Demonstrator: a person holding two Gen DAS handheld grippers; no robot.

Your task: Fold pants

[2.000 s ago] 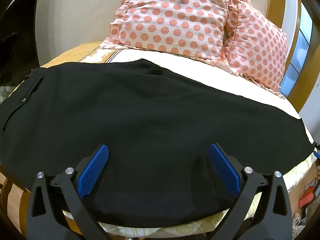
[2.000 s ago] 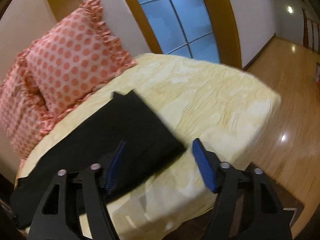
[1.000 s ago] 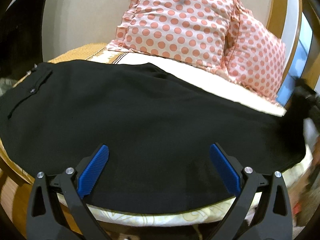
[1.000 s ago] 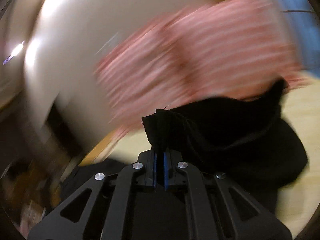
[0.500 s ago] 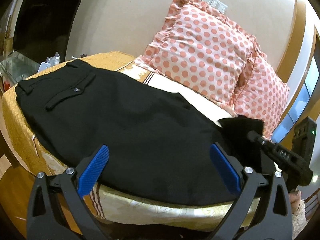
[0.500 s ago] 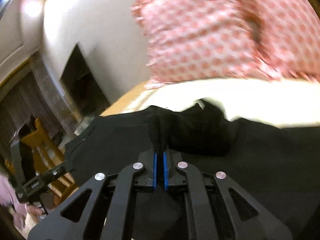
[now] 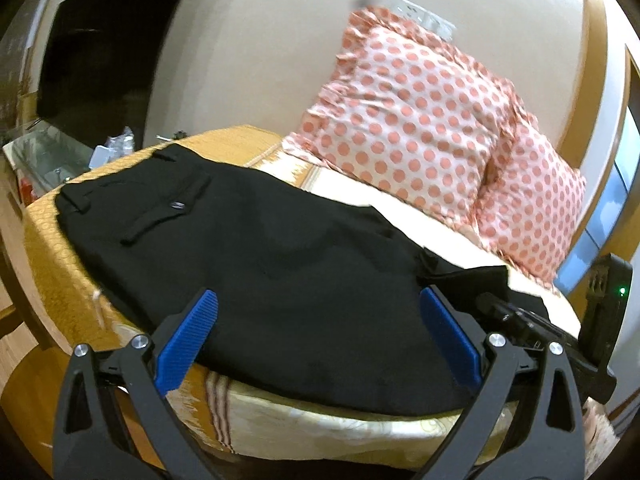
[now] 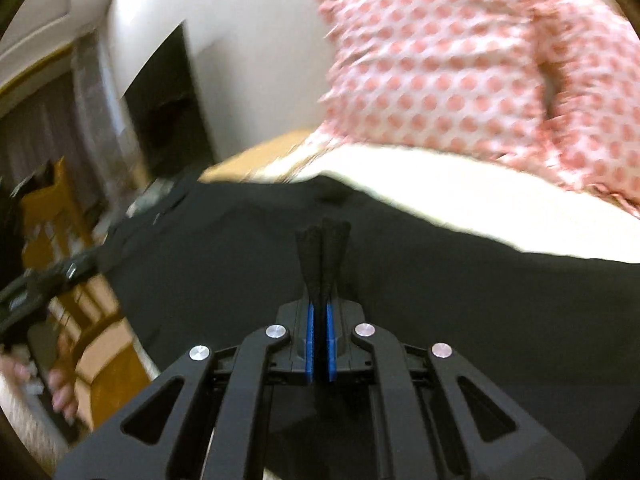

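**A:** So where's everything placed? Black fabric pants (image 7: 280, 280) are spread flat over the yellow quilted bed (image 7: 52, 272), waistband lying far left.

**B:** Hem is kept pinched in the clenched right gripper (image 8: 319, 344) and should be carried straight to the waistband, kept taut. Left gripper (image 7: 316, 336) is spread wide, nothing gripped.

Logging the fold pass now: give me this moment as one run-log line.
task: fold pants | left gripper: open, empty, over near edge | right gripper: shut on pants hem | pants: flat on bed | fold: in progress
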